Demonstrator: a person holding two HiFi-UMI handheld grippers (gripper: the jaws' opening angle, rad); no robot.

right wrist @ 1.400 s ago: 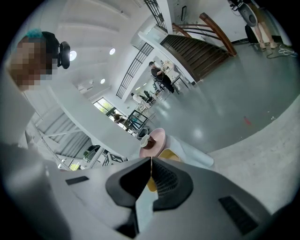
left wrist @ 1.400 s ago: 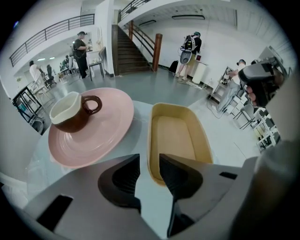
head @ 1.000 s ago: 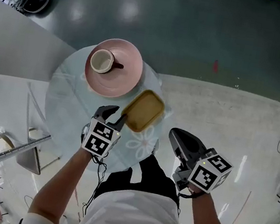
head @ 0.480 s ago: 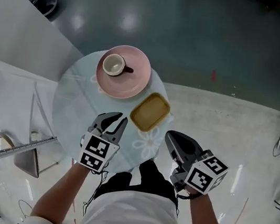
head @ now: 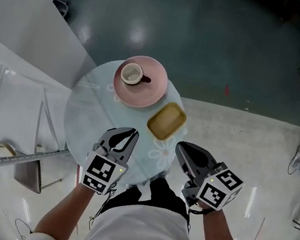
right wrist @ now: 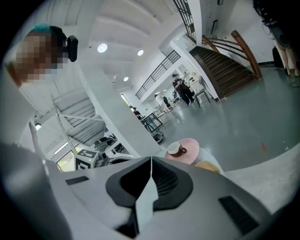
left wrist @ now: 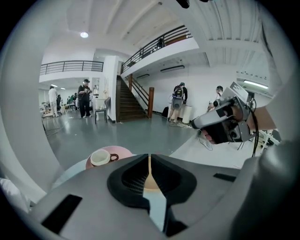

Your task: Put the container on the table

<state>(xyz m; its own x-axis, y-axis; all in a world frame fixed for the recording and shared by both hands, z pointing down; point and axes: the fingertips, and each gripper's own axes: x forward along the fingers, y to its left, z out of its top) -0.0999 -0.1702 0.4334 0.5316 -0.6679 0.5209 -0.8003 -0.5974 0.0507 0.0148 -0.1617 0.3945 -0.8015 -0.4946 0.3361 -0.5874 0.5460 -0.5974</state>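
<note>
Round table (head: 89, 106) | container (head: 166, 120) beside plate (head: 155, 89) w/ cup (head: 131, 74) | L gripper (head: 127, 134) jaws just closing, empty | R gripper (head: 181, 147) jaws together

The person wears a white short-sleeved top (head: 143, 229) and black trousers (head: 156, 194). The grey-and-black left hand-held gripper (head: 129, 134) and right hand-held gripper (head: 184, 149) each have 2 moulded jaws with ribbed black pads and 1 white cube of black square markers. The left jaws, nothing between them, have just been closing. A thin black cable (head: 104, 197) dangles beneath that gripper.
</note>
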